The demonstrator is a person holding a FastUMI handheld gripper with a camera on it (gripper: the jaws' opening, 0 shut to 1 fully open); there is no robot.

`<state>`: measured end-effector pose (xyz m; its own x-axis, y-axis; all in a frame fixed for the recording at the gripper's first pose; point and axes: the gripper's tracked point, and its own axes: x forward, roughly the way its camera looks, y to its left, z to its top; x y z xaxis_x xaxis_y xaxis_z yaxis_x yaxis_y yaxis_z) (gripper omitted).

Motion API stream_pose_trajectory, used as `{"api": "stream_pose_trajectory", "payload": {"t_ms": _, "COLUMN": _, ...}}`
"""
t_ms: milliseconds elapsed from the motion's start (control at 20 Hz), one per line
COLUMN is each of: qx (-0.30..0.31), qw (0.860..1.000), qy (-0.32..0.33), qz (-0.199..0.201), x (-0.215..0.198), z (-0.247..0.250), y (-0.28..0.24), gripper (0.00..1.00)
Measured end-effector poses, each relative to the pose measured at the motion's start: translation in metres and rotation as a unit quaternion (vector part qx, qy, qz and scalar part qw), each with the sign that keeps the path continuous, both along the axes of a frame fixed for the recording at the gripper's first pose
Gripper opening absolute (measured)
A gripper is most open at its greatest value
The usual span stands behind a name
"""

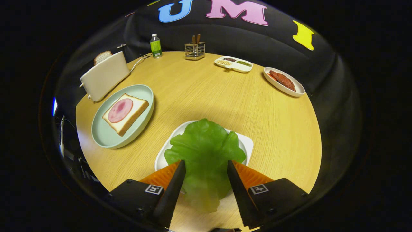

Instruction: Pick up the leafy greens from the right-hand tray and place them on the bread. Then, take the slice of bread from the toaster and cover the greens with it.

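While the leafy greens (205,148) are seen draped over the white tray (248,144), the gripper (206,167) is held with its jaws spread wide, nothing clamped; the stem end lies between them. Light, floppy, faintly slick handling is judged likely, so the thicker stem is favoured for the pinch. The bread (126,113) on the green plate (106,138) is found at ten o'clock, beside the toaster (104,77).

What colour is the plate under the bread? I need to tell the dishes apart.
Pale mint green plate, seen in the gripper view.
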<state>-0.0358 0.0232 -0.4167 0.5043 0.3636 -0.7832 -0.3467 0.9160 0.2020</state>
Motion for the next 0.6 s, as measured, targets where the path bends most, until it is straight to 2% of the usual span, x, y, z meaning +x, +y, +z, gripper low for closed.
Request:
{"api": "stream_pose_trajectory", "payload": {"t_ms": 150, "qx": 0.012, "qw": 1.000, "qy": 0.009, "qz": -0.010, "x": 0.003, "z": -0.001, "y": -0.002, "gripper": 0.74}}
{"api": "stream_pose_trajectory", "payload": {"t_ms": 300, "qx": 0.013, "qw": 1.000, "qy": 0.014, "qz": -0.009, "x": 0.004, "z": -0.003, "y": -0.007, "gripper": 0.43}}
{"api": "stream_pose_trajectory", "payload": {"t_ms": 400, "qx": 0.021, "qw": 1.000, "qy": 0.015, "qz": -0.015, "x": 0.003, "z": -0.001, "y": -0.010, "gripper": 0.18}}
{"api": "stream_pose_trajectory", "payload": {"t_ms": 450, "qx": 0.023, "qw": 1.000, "qy": 0.012, "qz": -0.015, "x": 0.002, "z": 0.001, "y": -0.009, "gripper": 0.14}}
{"api": "stream_pose_trajectory", "payload": {"t_ms": 600, "qx": 0.023, "qw": 1.000, "qy": -0.009, "qz": -0.017, "x": 0.005, "z": 0.012, "y": -0.011, "gripper": 0.15}}
